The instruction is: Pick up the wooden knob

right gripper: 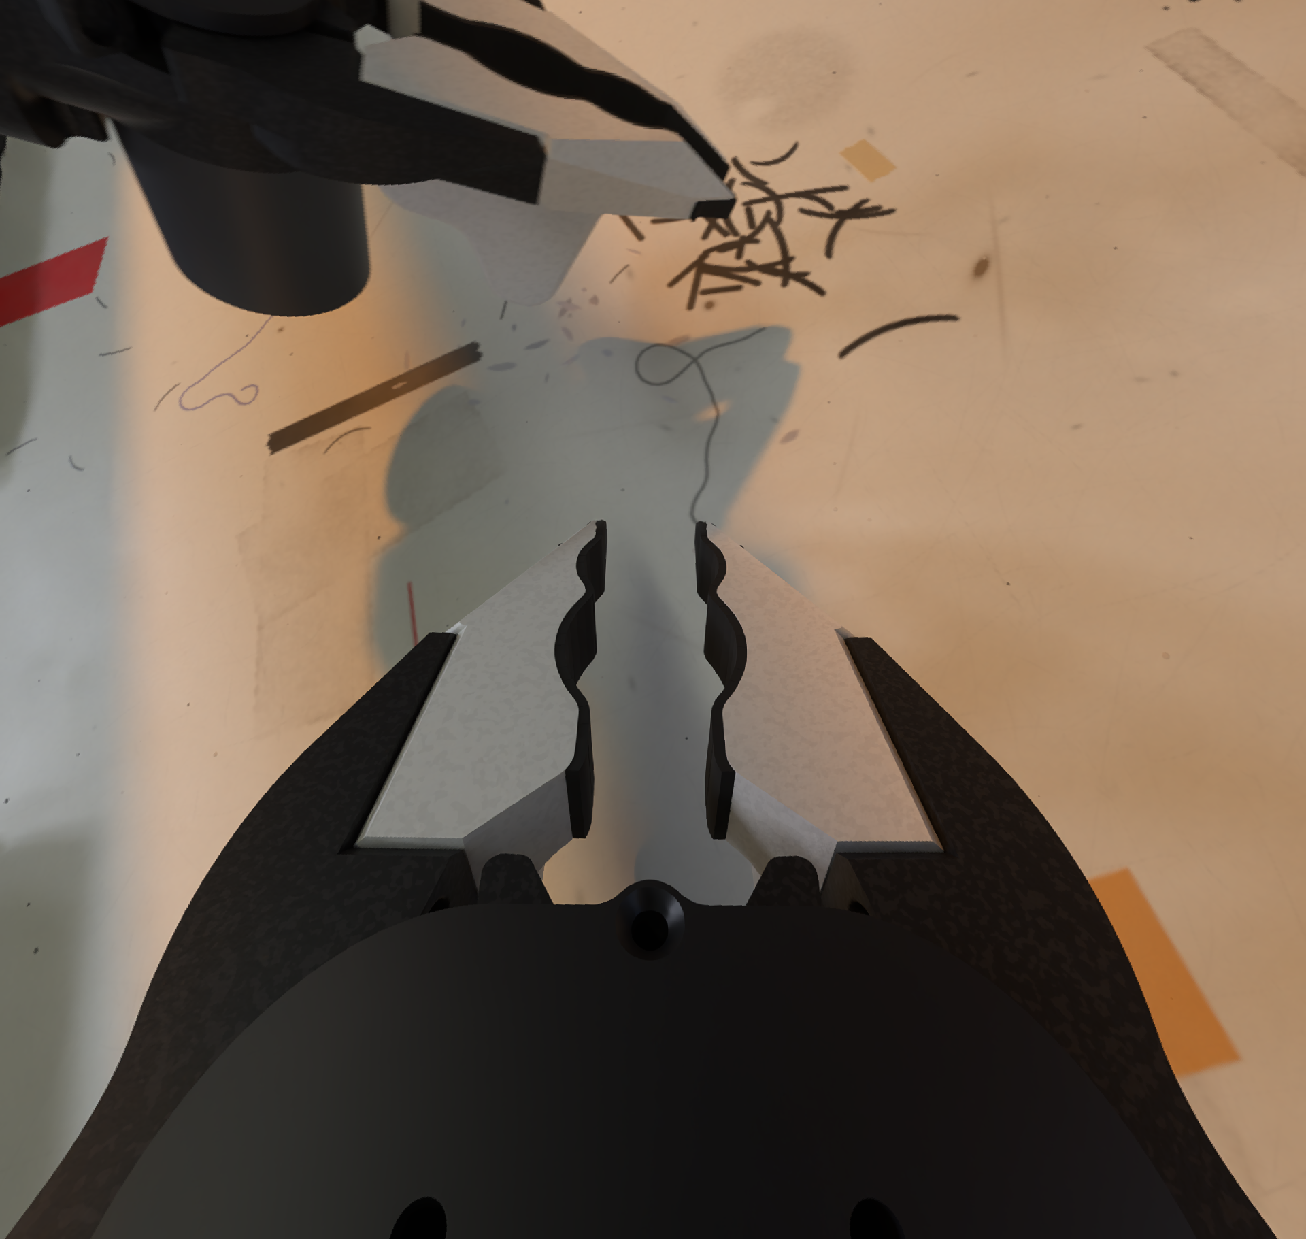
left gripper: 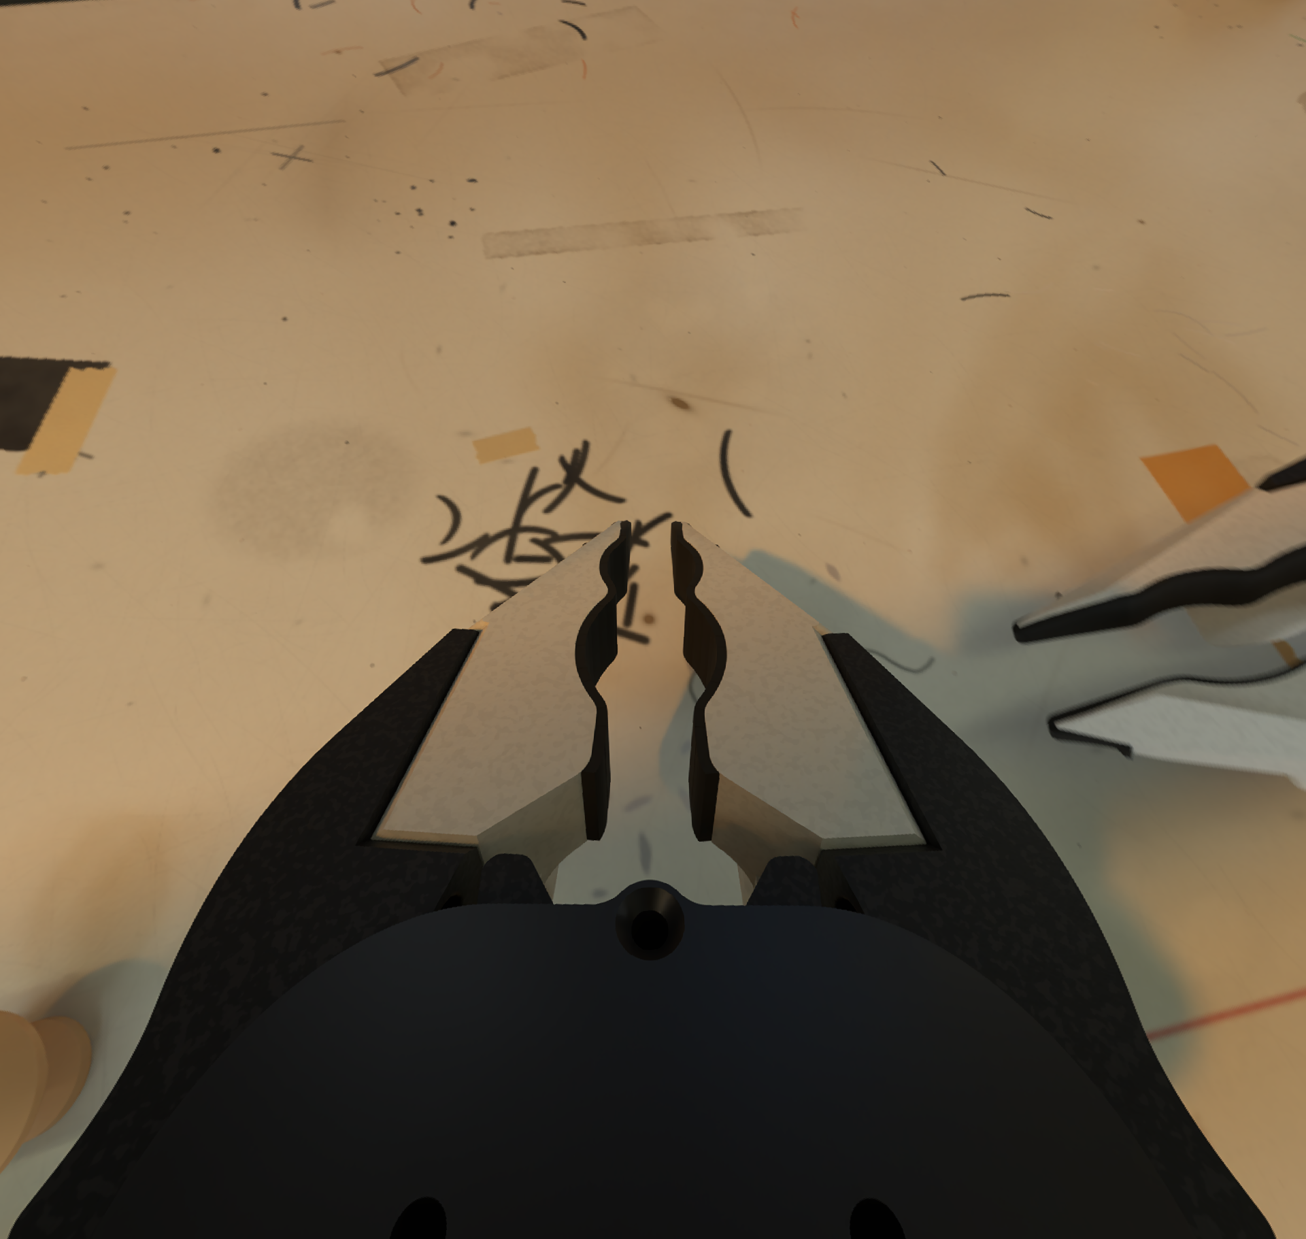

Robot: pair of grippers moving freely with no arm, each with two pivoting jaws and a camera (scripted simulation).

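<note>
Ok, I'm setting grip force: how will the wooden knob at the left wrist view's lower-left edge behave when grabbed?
Only part of the wooden knob shows, all rounded curves, so it may roll when nudged or slip out of closing jaws. Its smooth, pale surface suggests little friction. It looks solid, so it is probably stiff and not fragile.

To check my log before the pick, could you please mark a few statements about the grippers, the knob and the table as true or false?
1. The left gripper holds the wooden knob. False: its fingers are empty, and the knob sits apart at the left wrist view's lower left edge.
2. Nothing lies between the right gripper fingers. True.
3. Black scribbles mark the table ahead of the left gripper. True.
4. The tape beside the right gripper is blue. False: it is orange.
</note>
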